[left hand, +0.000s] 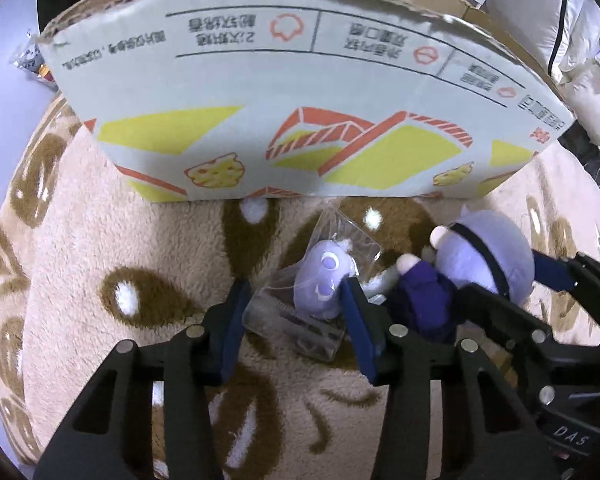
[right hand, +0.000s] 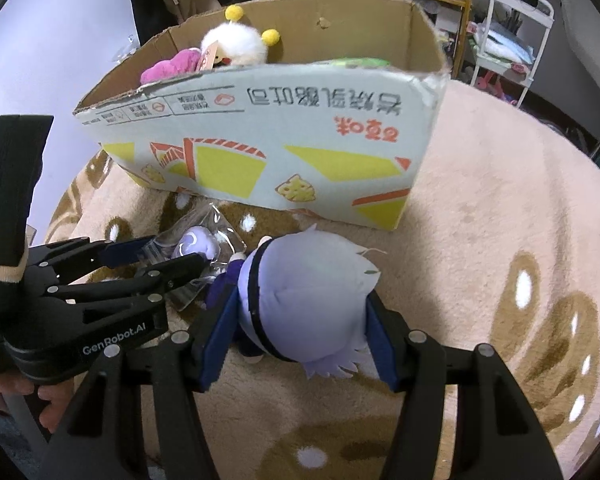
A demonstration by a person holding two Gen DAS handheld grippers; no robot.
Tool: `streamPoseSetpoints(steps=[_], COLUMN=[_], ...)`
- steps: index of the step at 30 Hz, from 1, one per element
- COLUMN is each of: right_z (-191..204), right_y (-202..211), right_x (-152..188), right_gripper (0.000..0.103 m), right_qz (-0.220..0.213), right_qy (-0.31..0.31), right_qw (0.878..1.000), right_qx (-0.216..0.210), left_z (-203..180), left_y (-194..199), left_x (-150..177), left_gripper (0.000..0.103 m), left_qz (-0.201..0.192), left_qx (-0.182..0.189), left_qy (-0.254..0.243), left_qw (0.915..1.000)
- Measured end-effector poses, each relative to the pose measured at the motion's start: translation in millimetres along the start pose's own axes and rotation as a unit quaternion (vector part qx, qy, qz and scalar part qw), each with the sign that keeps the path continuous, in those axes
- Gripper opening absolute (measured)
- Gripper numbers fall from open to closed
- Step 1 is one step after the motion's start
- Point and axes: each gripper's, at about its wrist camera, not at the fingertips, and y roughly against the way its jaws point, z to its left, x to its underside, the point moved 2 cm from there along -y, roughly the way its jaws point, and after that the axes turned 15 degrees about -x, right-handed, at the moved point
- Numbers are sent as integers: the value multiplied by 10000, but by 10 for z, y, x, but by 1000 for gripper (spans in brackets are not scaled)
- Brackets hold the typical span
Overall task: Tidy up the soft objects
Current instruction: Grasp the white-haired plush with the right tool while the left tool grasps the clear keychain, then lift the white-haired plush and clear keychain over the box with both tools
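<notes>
Beige rug (right hand: 480,220) w/ brown print fills the floor; shelves & clutter behind. Box (right hand: 284,140) at 12 o'clock holds a white toy (right hand: 236,46) & pink toy (right hand: 172,68). Right gripper (right hand: 300,320) is clamped on a doll (right hand: 304,292) head. Left gripper (left hand: 296,304), at its 9 o'clock, is part-open around a bagged plush (left hand: 320,284); right pad touches it, left pad is clear.

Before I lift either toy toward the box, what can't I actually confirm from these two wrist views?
- Cardboard box interior: the left wrist view is blocked by its near wall; the right wrist view shows only a white plush and a pink one above the rim.
- Bagged small lavender plush: left gripper contact is unclear through the clear wrap.
- Large plush doll: its face points away in both views; the right gripper pads press it.
</notes>
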Motion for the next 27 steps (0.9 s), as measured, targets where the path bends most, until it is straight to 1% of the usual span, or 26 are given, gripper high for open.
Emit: streamPoseSetpoints(steps=[2, 3, 4, 9, 11, 12, 14, 15, 17, 18, 20, 22, 25, 27], right_z=[-12, -16, -23, -43, -35, -20, 1, 15, 25, 24, 20, 14, 12, 16], right_y=[49, 65, 88, 153, 154, 151, 162, 162, 169, 175, 182, 187, 227, 256], right_x=[-4, -10, -18, -41, -42, -47, -46, -49, -52, -53, -53, -54, -49, -48], right_gripper=[64, 64, 64, 64, 64, 64, 64, 64, 64, 64, 64, 64, 64, 64], right_qz=[-60, -92, -141, -192, -178, -178, -197, -207, -221, -219, -225, -227, -265, -330], right_qy=[-6, -19, -39, -46, -17, 3, 53, 73, 110, 116, 113, 116, 141, 129], right_qw=[10000, 10000, 9999, 9998, 9998, 9998, 9998, 9997, 9996, 9996, 9995, 9995, 9994, 9992], right_qx=[29, 26, 21, 12, 21, 26, 52, 76, 131, 155, 166, 175, 184, 193], left_z=[13, -10, 38, 67, 64, 74, 44, 51, 23, -7, -55, -75, -42, -7], left_y=[30, 156, 227, 345, 431, 475, 679, 730, 865, 924, 972, 973, 1009, 1088], left_x=[105, 107, 17, 131, 118, 62, -23, -28, 4, 24, 72, 108, 162, 193], left_gripper=[42, 41, 40, 34, 31, 29, 26, 15, 10, 7, 6, 5, 5, 5], left_qz=[-30, -36, -44, -132, -160, -175, -252, -310, -428, -489, -542, -528, -618, -703], left_qx=[-12, -18, -19, -6, 86, 115, 193, 249, 445, 444, 438, 442, 346, 203], left_qy=[-20, -19, -18, -29, -4, 6, -7, -31, -101, -181, -306, -299, -228, -199], left_qw=[10000, 10000, 10000, 9999, 9998, 9998, 9995, 9992, 9980, 9977, 9971, 9972, 9972, 9971])
